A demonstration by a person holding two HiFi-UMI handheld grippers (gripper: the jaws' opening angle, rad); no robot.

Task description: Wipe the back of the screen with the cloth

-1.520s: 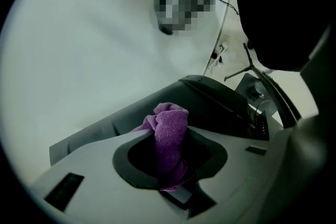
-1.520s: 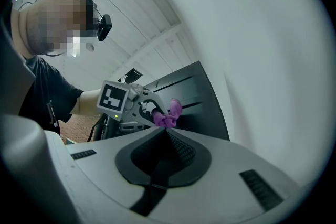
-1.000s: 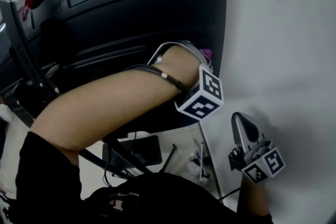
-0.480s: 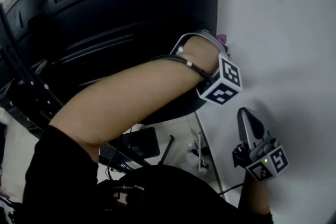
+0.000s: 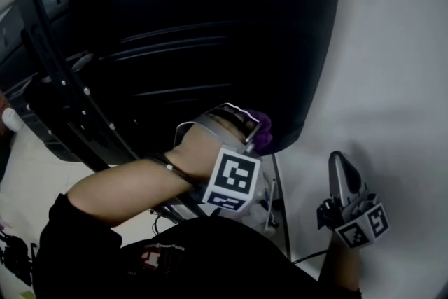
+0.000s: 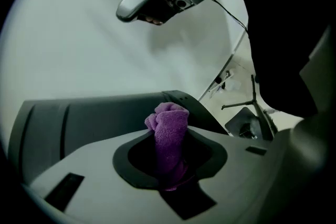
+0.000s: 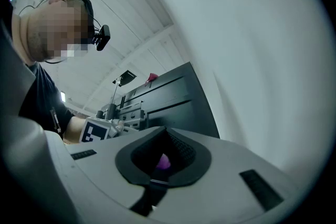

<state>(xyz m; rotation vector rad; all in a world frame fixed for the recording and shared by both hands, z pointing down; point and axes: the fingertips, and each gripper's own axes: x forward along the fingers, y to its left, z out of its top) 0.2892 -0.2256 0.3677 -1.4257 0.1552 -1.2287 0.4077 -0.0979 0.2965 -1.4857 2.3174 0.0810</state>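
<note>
From the head view, the big black plastic back of the screen [image 5: 210, 31] fills the upper left, ribbed with long horizontal grooves. At its lower right corner the left gripper [image 5: 248, 124] is pushed up against the casing, with a small purple terry cloth [image 5: 263, 138] bunched at its tip and touching the screen's bottom edge. The person's bare forearm [image 5: 133, 185] runs up to it from below the screen, with the black-and-white marker cube [image 5: 233, 180] just under that corner. To the right of the screen, on the plain white surface [image 5: 392, 80], the right gripper [image 5: 341, 171] rests well apart from the casing, showing as 1 tapering blade.

The left gripper view looks along its 2 jaws. They are clamped on the purple cloth, which stands up between them as a crumpled wad. The dark grey edge of the screen lies right behind it, and the other gripper hangs above against the white.

In the right gripper view the jaws are drawn together with nothing between them (a tiny purple fleck shows in the dark hollow at their base; I cannot tell what it is). The back of the screen stands upright to the left, and the marker cube sits low beside it.
</note>
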